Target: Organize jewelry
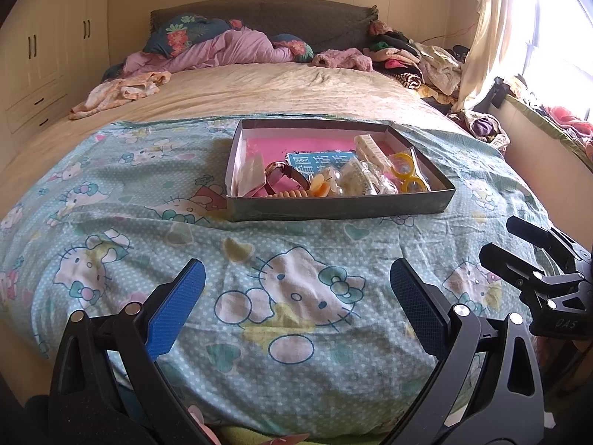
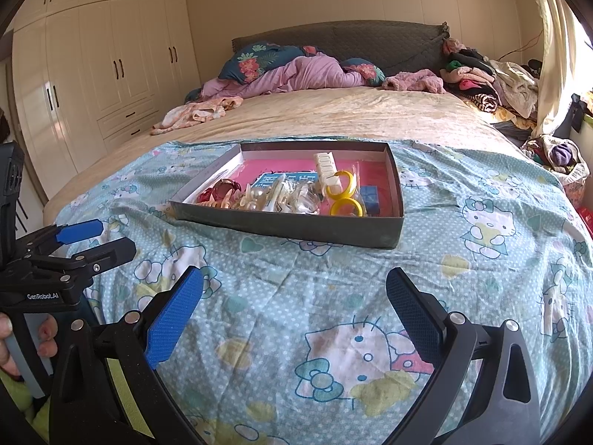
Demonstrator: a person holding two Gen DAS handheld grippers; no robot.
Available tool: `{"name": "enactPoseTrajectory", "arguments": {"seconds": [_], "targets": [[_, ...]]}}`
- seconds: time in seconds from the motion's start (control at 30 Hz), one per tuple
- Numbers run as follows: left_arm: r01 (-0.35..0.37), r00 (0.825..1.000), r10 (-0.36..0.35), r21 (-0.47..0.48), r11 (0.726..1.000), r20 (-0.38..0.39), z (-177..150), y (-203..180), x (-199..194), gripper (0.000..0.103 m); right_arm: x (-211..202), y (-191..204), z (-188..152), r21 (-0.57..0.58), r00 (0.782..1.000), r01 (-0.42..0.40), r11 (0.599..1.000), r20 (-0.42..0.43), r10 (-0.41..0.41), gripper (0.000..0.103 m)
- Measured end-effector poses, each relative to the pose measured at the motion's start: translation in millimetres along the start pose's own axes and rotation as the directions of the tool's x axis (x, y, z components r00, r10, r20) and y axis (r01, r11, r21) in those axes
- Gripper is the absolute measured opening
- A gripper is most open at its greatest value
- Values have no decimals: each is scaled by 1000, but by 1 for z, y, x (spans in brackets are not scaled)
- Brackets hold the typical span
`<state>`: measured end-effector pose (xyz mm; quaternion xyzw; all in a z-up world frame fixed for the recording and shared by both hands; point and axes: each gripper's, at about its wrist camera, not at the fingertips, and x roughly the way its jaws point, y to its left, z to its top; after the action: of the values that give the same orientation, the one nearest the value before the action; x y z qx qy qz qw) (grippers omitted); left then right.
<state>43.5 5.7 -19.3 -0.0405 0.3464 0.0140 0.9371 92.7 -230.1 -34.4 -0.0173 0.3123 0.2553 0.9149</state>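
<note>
A shallow dark box (image 1: 333,207) (image 2: 296,228) with a pink floor lies on the Hello Kitty sheet (image 1: 296,289) (image 2: 333,296). It holds yellow bangles (image 1: 407,174) (image 2: 344,194), a cream hair claw (image 1: 370,148) (image 2: 328,170), a reddish bracelet (image 1: 281,176) (image 2: 220,189), small clear bags (image 1: 355,181) (image 2: 296,200), a blue card (image 1: 318,161) and a blue cube (image 2: 370,194). My left gripper (image 1: 296,274) is open and empty, short of the box. My right gripper (image 2: 294,282) is open and empty, also short of the box. Each gripper shows in the other's view, the right (image 1: 519,244) and the left (image 2: 96,239).
Crumpled clothes (image 1: 122,92) (image 2: 192,113) and pillows (image 1: 222,44) lie at the head of the beige bed. A clothes pile (image 1: 418,63) (image 2: 493,85) sits at the far right by the curtain. White wardrobes (image 2: 111,74) stand along the left.
</note>
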Motion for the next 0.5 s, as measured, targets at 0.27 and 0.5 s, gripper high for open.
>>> {"name": "enactPoseTrajectory", "arguments": {"seconds": [0.27, 0.5], "targets": [[-5, 1000, 4, -22, 1000, -31, 0, 5, 4, 93, 3, -11, -2, 16, 1000, 24, 1000, -19, -23, 98], [-113, 990, 103, -103, 988, -101, 5, 42, 21, 93, 8, -68, -3, 116, 992, 120, 986, -41, -116, 98]]}}
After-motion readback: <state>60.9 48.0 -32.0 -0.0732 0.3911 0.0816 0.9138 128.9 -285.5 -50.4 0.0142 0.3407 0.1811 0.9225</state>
